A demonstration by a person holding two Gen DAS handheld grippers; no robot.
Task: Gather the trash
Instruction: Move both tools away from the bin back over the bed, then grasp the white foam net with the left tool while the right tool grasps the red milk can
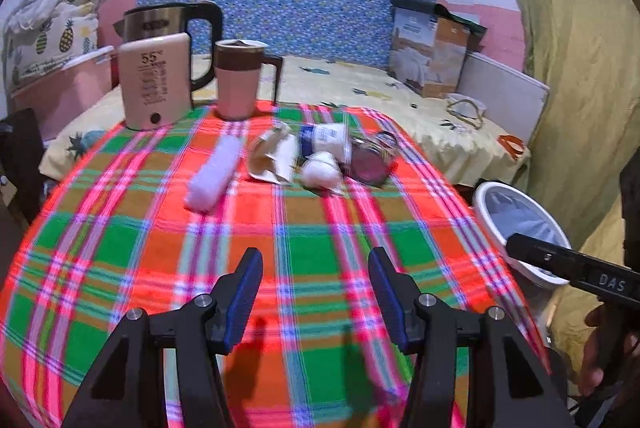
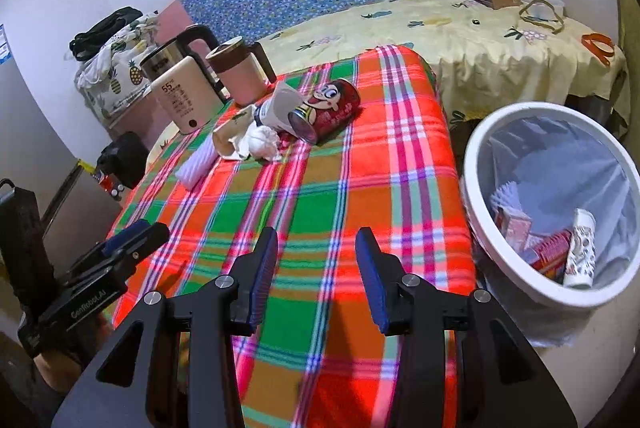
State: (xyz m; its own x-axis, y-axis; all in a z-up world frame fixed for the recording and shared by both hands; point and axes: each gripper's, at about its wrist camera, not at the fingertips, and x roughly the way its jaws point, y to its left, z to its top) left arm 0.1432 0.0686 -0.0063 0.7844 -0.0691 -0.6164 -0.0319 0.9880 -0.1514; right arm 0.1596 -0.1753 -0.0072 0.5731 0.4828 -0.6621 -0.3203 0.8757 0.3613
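A: Hovering over bare plaid tablecloth (image 2: 320, 188), left gripper (image 1: 316, 292) and right gripper (image 2: 316, 268) gape, empty.
B: Red can (image 2: 332, 108) at twelve; only the right view shows inside the white bin (image 2: 480, 164), three o'clock off the table's edge.

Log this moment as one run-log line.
left hand-held gripper: open, empty | right hand-held gripper: open, empty | red can: on table | bin: holds trash

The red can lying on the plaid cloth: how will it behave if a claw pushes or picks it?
The red can lies on its side, so a push would probably roll it. Its open end suggests it is empty and light. Thin metal may dent under a hard squeeze.
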